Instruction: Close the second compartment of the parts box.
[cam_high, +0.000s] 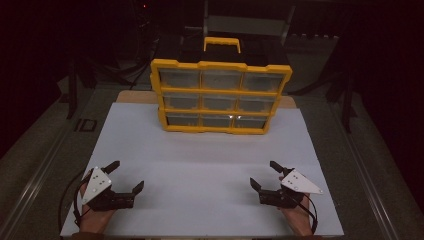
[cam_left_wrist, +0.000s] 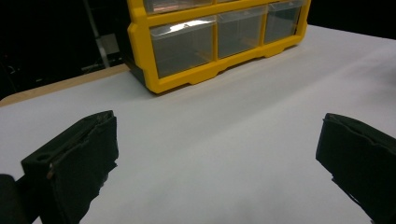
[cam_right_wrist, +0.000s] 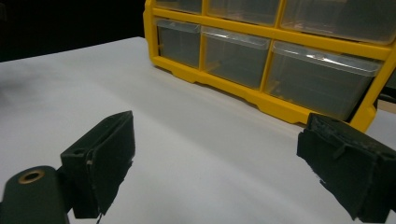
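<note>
- Yellow plastic drawer cabinet (cam_high: 220, 96) stood upright at the far middle of the table, well apart from both grippers; chunky moulded frame, rounded corners, yellow carry handle (cam_high: 222, 44) on top.
- Cabinet front was a three-by-three grid of clear plastic drawers (cam_high: 220, 79), boxy, slightly cloudy, glossy with a small glare spot on the bottom row; contents too dim to tell.
- In the left gripper view the bottom-left drawer (cam_left_wrist: 183, 45) looked see-through with a thin rim; the frame foot rested flat on the sheet.
- White smooth matte sheet (cam_high: 200, 170) covered the table; a strip of bare wood (cam_high: 131, 96) showed at its far edge beside the cabinet.
- Left gripper (cam_high: 127, 176) sat near the front left of the sheet, held in a hand (cam_high: 95, 220); jaws spread wide, nothing between them. Grey three-cornered plate on top.
- Right gripper (cam_high: 266, 174) sat near the front right, same build; jaws also spread wide, gripping nothing.
- Jaw pads (cam_right_wrist: 100, 161) were black, blocky, with a rough, slightly frayed rubbery surface.
</note>
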